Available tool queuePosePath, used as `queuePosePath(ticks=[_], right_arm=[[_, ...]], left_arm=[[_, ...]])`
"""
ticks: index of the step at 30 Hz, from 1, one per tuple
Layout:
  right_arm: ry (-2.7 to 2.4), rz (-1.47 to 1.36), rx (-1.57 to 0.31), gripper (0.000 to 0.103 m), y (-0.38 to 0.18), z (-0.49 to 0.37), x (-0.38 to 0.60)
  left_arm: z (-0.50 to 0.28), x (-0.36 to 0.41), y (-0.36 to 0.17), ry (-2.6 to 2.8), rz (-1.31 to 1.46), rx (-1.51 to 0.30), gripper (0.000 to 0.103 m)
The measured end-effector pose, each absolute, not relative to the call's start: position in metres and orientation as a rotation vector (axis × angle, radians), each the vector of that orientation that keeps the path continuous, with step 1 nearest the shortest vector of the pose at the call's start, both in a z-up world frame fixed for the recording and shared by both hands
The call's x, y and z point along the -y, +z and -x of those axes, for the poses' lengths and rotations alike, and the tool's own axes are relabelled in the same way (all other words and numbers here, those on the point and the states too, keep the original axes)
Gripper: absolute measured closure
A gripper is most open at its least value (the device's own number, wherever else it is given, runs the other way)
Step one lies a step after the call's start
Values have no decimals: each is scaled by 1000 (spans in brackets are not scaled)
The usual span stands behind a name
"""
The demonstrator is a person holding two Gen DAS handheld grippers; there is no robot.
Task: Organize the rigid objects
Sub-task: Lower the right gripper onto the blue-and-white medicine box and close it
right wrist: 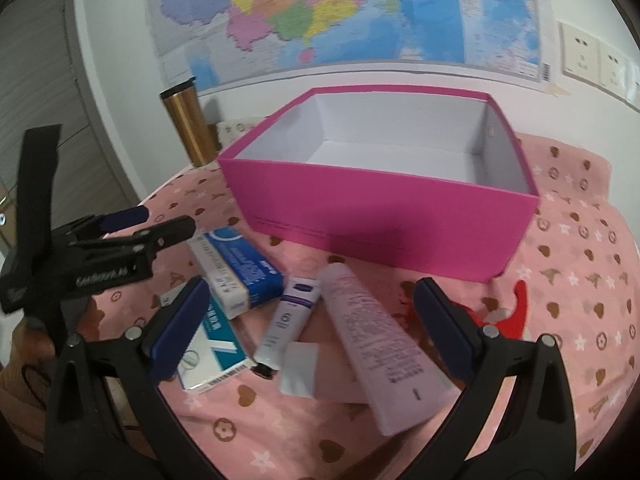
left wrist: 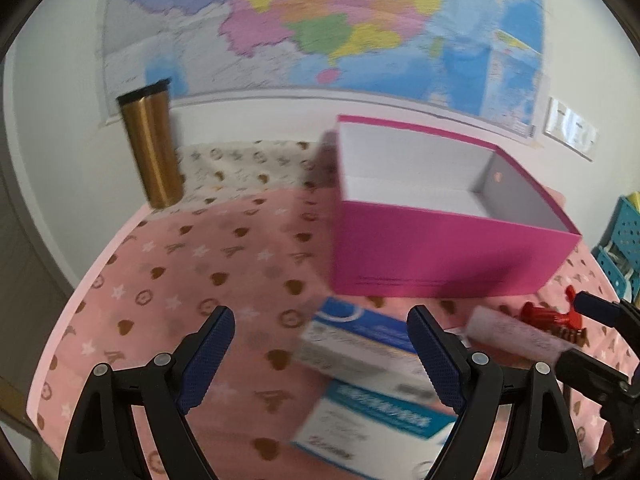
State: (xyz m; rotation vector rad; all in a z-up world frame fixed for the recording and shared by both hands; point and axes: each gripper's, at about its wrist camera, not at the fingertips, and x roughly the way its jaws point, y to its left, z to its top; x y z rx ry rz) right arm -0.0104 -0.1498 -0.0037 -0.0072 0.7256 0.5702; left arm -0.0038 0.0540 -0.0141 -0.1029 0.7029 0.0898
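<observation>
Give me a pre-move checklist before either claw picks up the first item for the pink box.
1. Pink box open and nothing in it: ok, lid off, white interior bare as far as both views show.
2. Right claw open: ok, jaws spread wide over the pink tube and the small white tube.
3. Left claw open: ok, nothing between its fingers, hovering above the blue and white carton.
4. Items free to lift: not ok, cartons and tubes lie crowded and overlapping.
5. Claws apart from each other: ok, though close.
6. Gold tumbler out of the path: ok, upright behind the box's left corner.
7. Red item: cannot tell what it is.
</observation>
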Motion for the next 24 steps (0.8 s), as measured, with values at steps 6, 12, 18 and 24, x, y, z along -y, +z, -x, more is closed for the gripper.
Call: queuePosePath(ticks=[6,12,18,24], right_arm=[[701,45,-772,25,-12,12,119],[801,69,-855,36,-27,7,90],[795,50,-950,36,-45,-8,80],[789,34,-978,36,-55,-16,74]], left_arm=[[-3,-74,-24,48,105,-732,14],[-18,-73,-33,-70,101,-765,25],[-31,-73,-41,-172,120,-817,35],[-36,-69,-49,-259,112,-857,46]])
